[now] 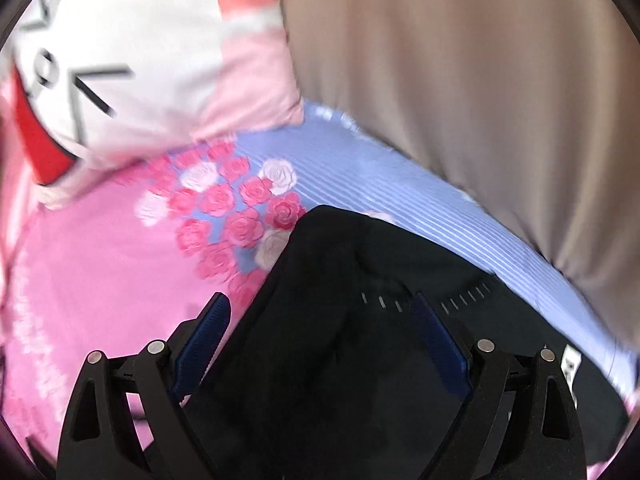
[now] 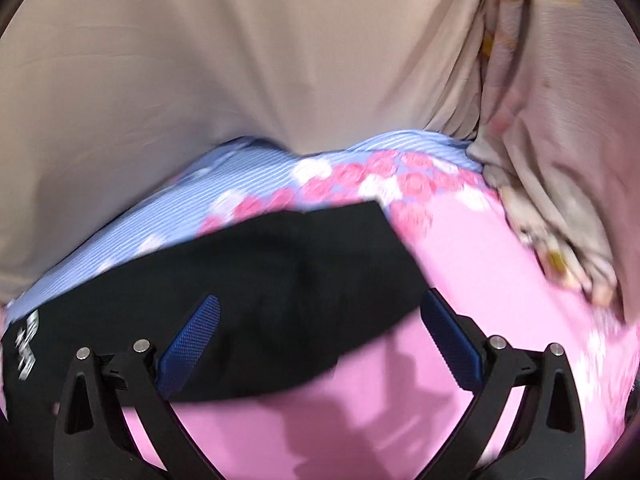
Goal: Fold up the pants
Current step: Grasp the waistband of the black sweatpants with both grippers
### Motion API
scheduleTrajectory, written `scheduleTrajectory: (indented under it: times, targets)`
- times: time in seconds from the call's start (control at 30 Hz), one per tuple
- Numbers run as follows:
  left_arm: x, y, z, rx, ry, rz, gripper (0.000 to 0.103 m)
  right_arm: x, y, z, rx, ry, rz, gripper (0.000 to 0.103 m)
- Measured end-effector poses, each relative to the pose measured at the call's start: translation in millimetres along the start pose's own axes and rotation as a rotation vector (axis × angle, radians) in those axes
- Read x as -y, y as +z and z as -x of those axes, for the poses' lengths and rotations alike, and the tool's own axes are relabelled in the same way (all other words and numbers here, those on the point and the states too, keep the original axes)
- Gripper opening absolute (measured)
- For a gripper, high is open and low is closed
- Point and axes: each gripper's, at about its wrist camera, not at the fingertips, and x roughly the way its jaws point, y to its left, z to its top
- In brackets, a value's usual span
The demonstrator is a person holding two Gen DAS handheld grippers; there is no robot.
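Note:
The black pants [image 1: 320,320] lie on a pink and blue flowered bedsheet [image 1: 100,260]. In the left wrist view my left gripper [image 1: 320,304] hangs open just above them, blue pads [image 1: 204,336] spread wide, with a row of white stitches on the cloth between the fingers. In the right wrist view the pants [image 2: 260,280] show as a folded dark band with a white logo at its left end. My right gripper [image 2: 320,308] is open over the band's right end, its left pad [image 2: 192,340] above the cloth, its right pad over the pink sheet [image 2: 500,260]. Neither holds anything.
A beige curtain [image 1: 480,80] hangs along the far edge of the bed, also in the right wrist view [image 2: 240,60]. A white and pink cartoon pillow [image 1: 140,60] lies at the left. A crumpled pale blanket [image 2: 560,160] lies at the right.

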Motion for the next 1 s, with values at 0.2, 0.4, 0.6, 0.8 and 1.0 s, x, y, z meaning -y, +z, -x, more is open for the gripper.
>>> scheduleTrajectory:
  times: [0.2, 0.4, 0.6, 0.8, 1.0]
  targets:
    - [3, 20, -55, -0.091, -0.017, 0.078, 0.091, -7, 23, -59, -0.068, -0.018, 0.009, 0.098]
    - [30, 31, -62, -0.047, 0.053, -0.033, 0.029, -28, 13, -61, -0.036, 0.045, 0.114, 0.021]
    - [8, 25, -7, 0.024, -0.137, 0.023, 0.012, -26, 6, -5, 0.055, 0.100, 0.110, 0.015]
    - [-17, -2, 89, 0.099, -0.275, -0.033, 0.012, -10, -19, 85, 0.186, 0.194, 0.160, 0.015]
    - [-83, -57, 157, 0.132, -0.327, -0.089, 0.012, 40, -68, 146, 0.272, 0.268, 0.200, 0.015]
